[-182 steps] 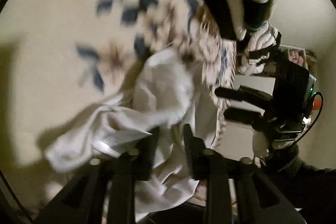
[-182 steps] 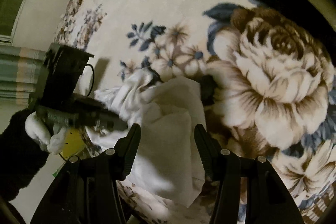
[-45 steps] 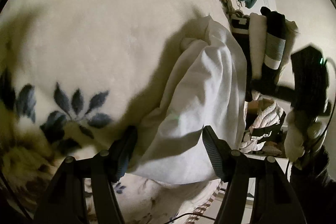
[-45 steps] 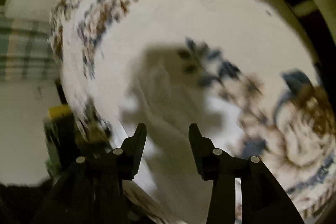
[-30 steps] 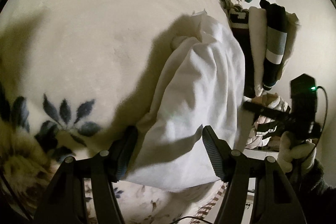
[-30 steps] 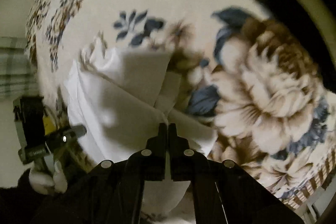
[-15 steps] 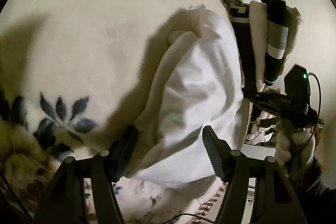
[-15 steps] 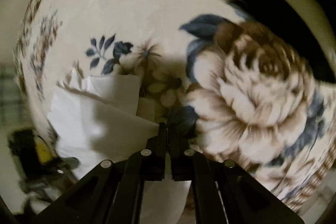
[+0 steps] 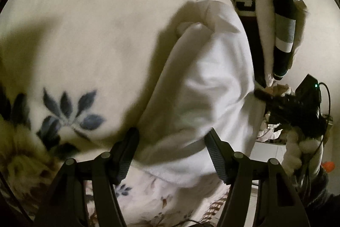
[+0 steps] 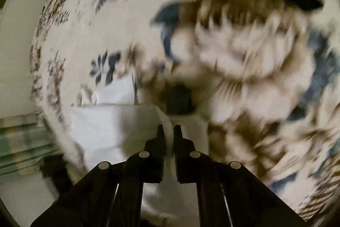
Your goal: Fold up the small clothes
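In the left wrist view, the left hand-held gripper point(image 9: 172, 154) is standing about half open at the bottom of the frame, its two ribbed pads straddling the near edge of the white garment point(image 9: 204, 86) without pinching it. It appears to be waiting there as a guide or anchor while the other side does the work. The garment is lying humped and partly doubled over on the floral bedspread point(image 9: 85, 35), running from the lower centre up toward the upper right, where a loose corner is sticking up. At the right edge of the frame, the right hand-held gripper point(image 9: 261, 94) is meeting the garment's far edge, carried by a white-gloved hand point(image 9: 301, 150). Behind it, in the upper right, a stack of folded clothes point(image 9: 280, 35) is sitting on the bed, probably the place for finished pieces.

In the right wrist view, heavily blurred, the right hand-held gripper point(image 10: 169, 130) is nearly closed, its jaws having just been closing, and a thin strip of the white garment point(image 10: 114, 124) is running up between the fingers. That grip looks meant for carrying this edge across to make a fold. The cloth is spreading into the lower left of the frame, over the bedspread's large brown rose point(image 10: 244, 61).
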Demonstrator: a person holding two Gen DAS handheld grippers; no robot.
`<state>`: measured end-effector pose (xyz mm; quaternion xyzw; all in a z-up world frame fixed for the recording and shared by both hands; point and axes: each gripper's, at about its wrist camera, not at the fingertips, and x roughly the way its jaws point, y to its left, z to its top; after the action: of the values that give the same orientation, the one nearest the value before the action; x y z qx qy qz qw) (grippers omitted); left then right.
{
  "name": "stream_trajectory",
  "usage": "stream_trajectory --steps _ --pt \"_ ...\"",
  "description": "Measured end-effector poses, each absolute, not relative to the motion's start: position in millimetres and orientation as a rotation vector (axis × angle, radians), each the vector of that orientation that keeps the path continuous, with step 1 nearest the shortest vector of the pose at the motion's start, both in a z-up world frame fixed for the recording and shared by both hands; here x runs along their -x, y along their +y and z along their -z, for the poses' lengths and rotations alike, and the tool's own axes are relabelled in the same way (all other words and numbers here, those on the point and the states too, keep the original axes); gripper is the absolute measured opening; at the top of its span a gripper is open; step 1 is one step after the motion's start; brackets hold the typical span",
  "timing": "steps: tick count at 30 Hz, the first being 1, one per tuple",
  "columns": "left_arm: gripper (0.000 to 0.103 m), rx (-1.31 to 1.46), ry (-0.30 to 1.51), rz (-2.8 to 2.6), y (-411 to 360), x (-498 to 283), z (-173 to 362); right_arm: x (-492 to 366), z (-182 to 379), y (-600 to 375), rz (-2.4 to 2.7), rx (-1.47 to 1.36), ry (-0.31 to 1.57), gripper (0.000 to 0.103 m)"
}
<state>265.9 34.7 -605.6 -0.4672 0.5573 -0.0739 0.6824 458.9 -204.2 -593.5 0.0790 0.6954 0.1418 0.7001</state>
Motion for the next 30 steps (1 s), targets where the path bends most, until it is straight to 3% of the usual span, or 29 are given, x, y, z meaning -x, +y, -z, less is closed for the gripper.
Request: stream_trajectory --steps 6,8,9,10,11,15,18,20,21,30 --pt "0.062 1.098 1.226 0.156 38.0 -263.5 599.6 -466.8 595.6 -179.7 -0.338 0.046 1.63 0.013" --pt "0.062 1.115 1.205 0.158 38.1 -263.2 597.9 -464.0 574.9 -164.8 -0.361 0.125 1.584 0.028" --pt "0.062 1.124 1.196 0.158 37.8 -264.1 597.9 -462.1 555.8 -153.4 -0.4 0.131 1.533 0.044" --pt "0.062 1.131 1.189 0.161 37.5 -264.5 598.3 -461.4 545.2 -144.4 -0.441 0.123 1.51 0.052" --pt "0.061 1.135 1.179 0.158 36.6 -265.2 598.2 -461.8 535.3 -128.9 -0.51 0.111 1.5 0.055" --pt "0.059 1.131 1.124 0.163 33.8 -266.4 592.8 -471.5 547.8 -64.9 -0.68 0.133 1.55 0.057" --pt "0.044 1.104 1.102 0.168 30.4 -265.3 588.9 -482.7 582.0 -26.0 -0.731 0.183 1.636 0.057" --pt "0.041 1.089 1.123 0.167 26.4 -262.8 590.7 -485.0 600.0 -4.7 -0.756 0.217 1.681 0.033" --pt "0.041 1.098 1.133 0.164 24.8 -259.4 594.1 -480.1 605.0 1.5 -0.771 0.248 1.673 0.005" --pt "0.041 1.176 1.164 0.142 28.4 -247.3 609.8 -486.5 609.7 35.8 -0.732 0.332 1.594 0.002"
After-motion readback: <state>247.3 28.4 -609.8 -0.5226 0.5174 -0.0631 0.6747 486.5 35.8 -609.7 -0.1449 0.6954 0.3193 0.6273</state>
